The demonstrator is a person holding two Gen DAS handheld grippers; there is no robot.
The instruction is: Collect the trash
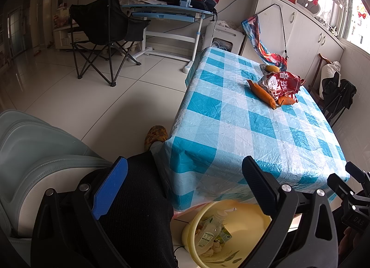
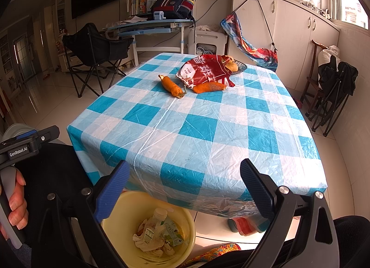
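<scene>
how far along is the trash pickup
Partly done: the yellow basin on the floor already holds a plastic bottle, a carton and tissues. Nothing is in hand; the left gripper and right gripper are open. Left: two orange peels and the red wrapper.

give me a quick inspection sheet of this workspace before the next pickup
surface: table under a blue and white checked cloth, near half bare
job's things: red snack bag and two orange peels at the far end; yellow bin on the floor holds a plastic bottle, a carton and tissues
clutter: fruit bowl behind the bag
grippers: left gripper and right gripper both open, empty, held over the bin
cables: a thin wire on the floor by the bin
surroundings: folding chair, desk with backpack, white cabinets
</scene>
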